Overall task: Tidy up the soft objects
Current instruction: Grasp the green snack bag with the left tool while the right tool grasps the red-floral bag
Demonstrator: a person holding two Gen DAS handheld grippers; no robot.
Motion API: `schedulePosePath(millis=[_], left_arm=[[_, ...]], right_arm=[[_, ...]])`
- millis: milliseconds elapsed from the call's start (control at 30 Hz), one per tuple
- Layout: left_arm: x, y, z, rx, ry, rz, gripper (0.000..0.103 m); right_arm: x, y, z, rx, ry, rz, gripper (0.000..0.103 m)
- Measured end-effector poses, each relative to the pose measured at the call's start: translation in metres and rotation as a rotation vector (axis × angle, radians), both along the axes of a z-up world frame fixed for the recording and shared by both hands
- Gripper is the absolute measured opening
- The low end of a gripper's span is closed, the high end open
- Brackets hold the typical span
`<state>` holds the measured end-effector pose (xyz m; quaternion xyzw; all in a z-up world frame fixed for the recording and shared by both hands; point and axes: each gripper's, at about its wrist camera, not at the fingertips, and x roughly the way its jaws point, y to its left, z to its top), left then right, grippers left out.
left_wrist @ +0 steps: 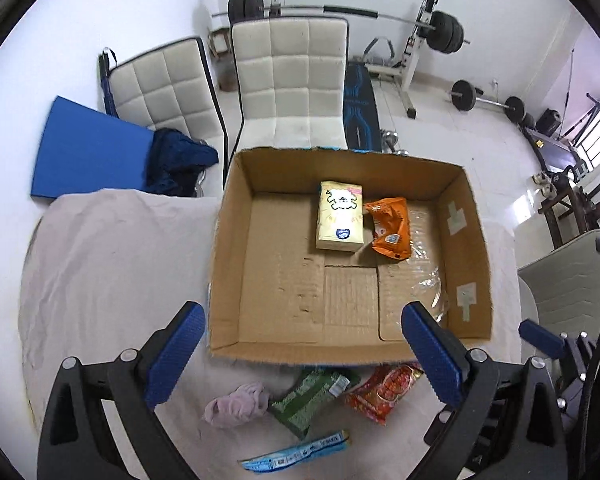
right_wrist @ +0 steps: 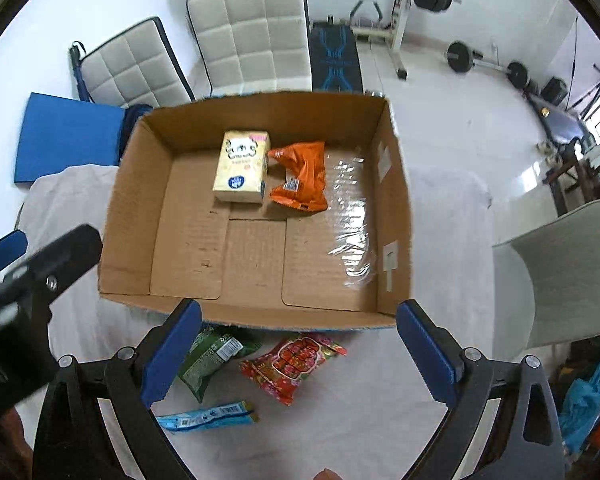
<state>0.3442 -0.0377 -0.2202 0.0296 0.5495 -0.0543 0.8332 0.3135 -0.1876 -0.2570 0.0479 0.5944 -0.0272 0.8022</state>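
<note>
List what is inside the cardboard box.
Inside the cardboard box: a yellow tissue pack, an orange snack bag and clear plastic film. Anything beneath them is hidden.

We see a white-walled room with a pale glossy floor [left_wrist: 460, 136] that catches daylight from a window [left_wrist: 598, 136] at the right edge. Two white quilted chairs [left_wrist: 292, 76] stand behind the cloth-covered table [left_wrist: 112, 264]. Further back, a barbell rack [left_wrist: 420, 28] (loaded with black plates) stands by the wall, a dumbbell bar [left_wrist: 488, 100] lies on the floor, and a blue mat [left_wrist: 88, 152] lies at left.
</note>
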Motion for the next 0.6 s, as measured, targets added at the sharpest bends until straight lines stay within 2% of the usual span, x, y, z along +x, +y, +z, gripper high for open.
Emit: schedulePosePath(millis=[167, 300, 433, 500, 600], left_arm=[[-0.021, 0.006, 0.019, -0.024, -0.028, 0.014, 0.101], [-0.043, 0.019, 0.021, -0.016, -0.034, 0.017, 0.101], [-0.062, 0.032, -0.008, 0.049, 0.019, 0.035, 0.101], [-0.077, 0.04, -0.034, 0.098, 0.06, 0.053, 0.101], [-0.094, 0.049, -0.086, 0.136, 0.167, 0.057, 0.101]], right_arm=[[-0.025, -0.002, 0.022, 0.029, -0.031, 0.019, 0.1], [-0.048, -0.009, 0.014, 0.052, 0.01, 0.012, 0.1], [-0.069, -0.018, -0.034, 0.095, 0.146, -0.04, 0.1], [-0.076, -0.022, -0.065, 0.144, 0.214, -0.081, 0.1], [-0.078, -0.025, -0.11, 0.207, 0.283, -0.158, 0.1]])
